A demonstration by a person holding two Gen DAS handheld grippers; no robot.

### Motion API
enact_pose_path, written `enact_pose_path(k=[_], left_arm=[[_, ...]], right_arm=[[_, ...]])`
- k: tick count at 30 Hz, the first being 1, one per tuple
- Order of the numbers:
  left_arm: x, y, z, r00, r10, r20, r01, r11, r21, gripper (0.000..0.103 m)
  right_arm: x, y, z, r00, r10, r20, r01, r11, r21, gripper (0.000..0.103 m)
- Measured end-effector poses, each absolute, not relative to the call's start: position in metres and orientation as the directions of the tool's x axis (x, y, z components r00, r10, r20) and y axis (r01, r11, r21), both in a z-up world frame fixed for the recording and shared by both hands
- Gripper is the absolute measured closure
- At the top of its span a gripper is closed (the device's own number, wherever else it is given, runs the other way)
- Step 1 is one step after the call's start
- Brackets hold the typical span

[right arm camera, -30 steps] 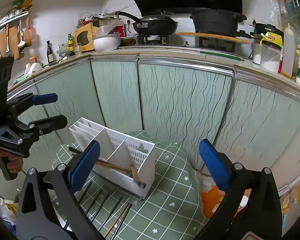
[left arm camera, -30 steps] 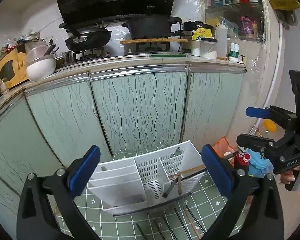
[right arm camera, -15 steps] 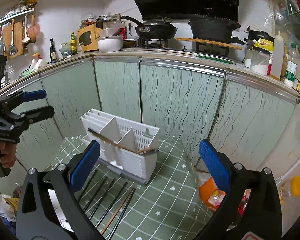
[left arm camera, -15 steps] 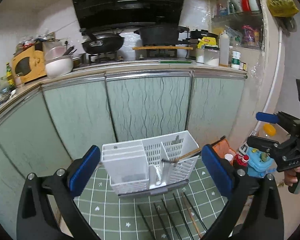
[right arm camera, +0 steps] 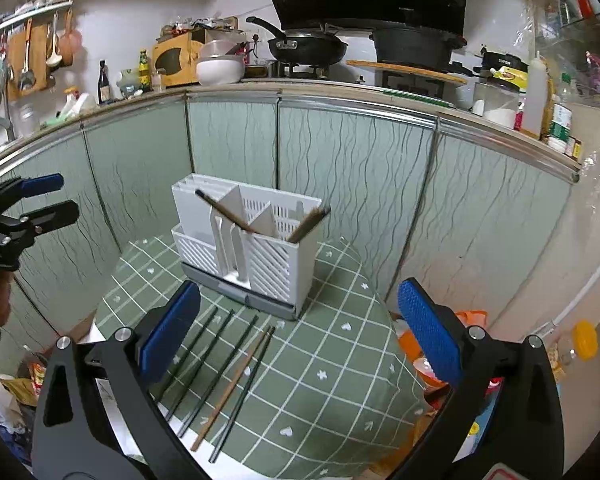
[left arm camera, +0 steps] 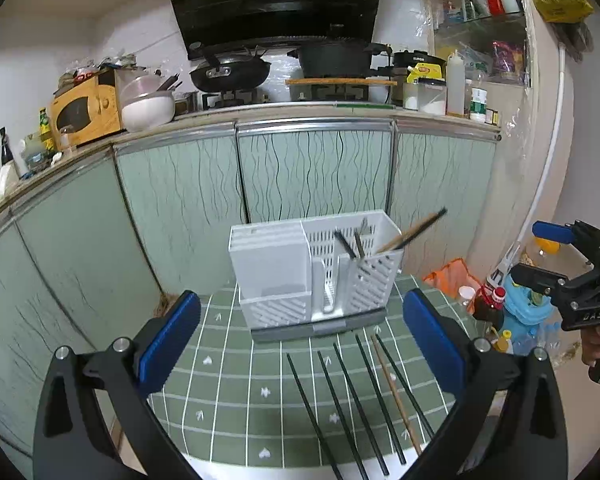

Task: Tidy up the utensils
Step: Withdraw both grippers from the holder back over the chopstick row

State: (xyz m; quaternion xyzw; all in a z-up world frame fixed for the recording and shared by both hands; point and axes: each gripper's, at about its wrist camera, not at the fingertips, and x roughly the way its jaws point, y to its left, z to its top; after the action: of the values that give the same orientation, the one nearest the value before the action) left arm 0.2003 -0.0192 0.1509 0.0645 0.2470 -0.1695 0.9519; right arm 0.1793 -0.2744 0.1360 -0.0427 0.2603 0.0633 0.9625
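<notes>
Hovering with fingers spread wide and empty: left gripper [left arm camera: 302, 338], right gripper [right arm camera: 298, 326]. Standing upright on table [right arm camera: 340, 360]: white caddy [right arm camera: 244, 240]; lying before it, loose chopsticks [right arm camera: 228, 372].

Kitchen bkgd: pale green cabinet doors [left arm camera: 312, 176] w/ wavy dark lines are set under a metal-edged worktop [right arm camera: 364, 114]. A black range hood [left arm camera: 276, 0] is mounted above a wok [left arm camera: 230, 74] and pot [left arm camera: 334, 60]. White tiled wall [right arm camera: 140, 12] seen behind; yellow microwave [left arm camera: 86, 108] at worktop's left end.
</notes>
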Motion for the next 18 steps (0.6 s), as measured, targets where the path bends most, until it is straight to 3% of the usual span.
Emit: enact_pose_path(k=[18], left_arm=[[0.164, -0.005, 0.059, 0.815, -0.210, -0.540, 0.280, 0.959, 0.050, 0.004]], right_arm=[[0.141, -0.252, 0.046, 0.833, 0.040, -0.552, -0.097, 0.993, -0.074, 0.008]])
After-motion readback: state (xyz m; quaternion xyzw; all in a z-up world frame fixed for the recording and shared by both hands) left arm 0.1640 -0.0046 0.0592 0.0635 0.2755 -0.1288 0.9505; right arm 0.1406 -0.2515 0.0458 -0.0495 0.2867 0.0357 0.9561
